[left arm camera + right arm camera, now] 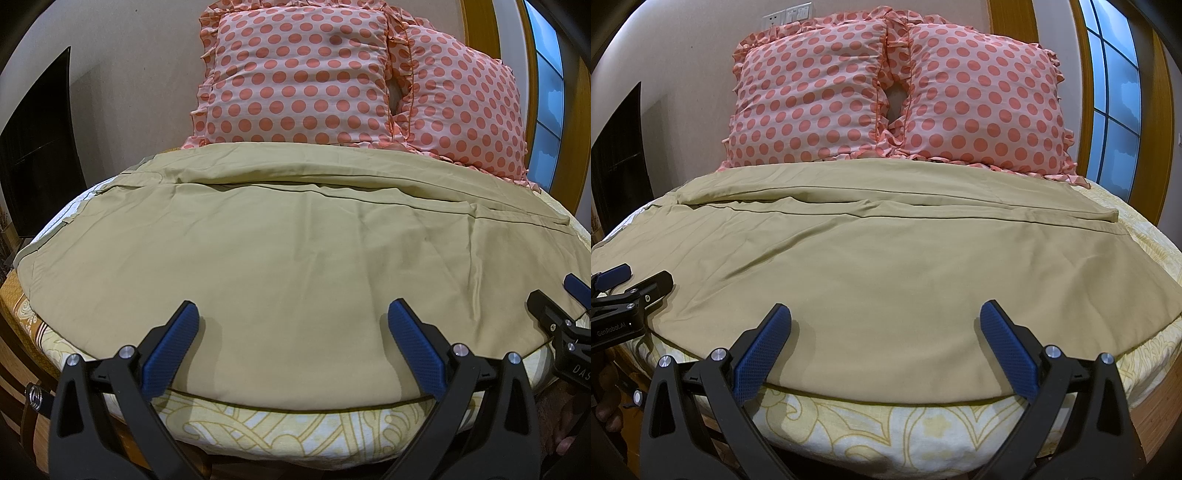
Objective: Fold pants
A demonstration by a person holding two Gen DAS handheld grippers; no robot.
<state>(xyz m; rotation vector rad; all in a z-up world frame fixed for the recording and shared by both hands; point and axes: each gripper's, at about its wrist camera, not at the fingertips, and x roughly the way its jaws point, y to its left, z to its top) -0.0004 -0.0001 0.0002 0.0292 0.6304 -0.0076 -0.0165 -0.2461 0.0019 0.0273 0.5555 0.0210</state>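
Observation:
Khaki pants (pixel 288 243) lie spread flat across the bed, with the waistband at the left and the legs running right; they also show in the right wrist view (pixel 886 258). My left gripper (pixel 293 314) is open and empty, just above the pants' near edge. My right gripper (pixel 885 315) is open and empty too, over the near edge further right. The right gripper's tip shows at the right edge of the left wrist view (pixel 557 295). The left gripper's tip shows at the left edge of the right wrist view (pixel 639 278).
Two pink polka-dot pillows (pixel 306 77) (pixel 982 99) stand against the wall behind the pants. The bed has a yellow patterned sheet (pixel 295 432). A dark screen (pixel 37 147) is at the left, and a window (pixel 1115 96) at the right.

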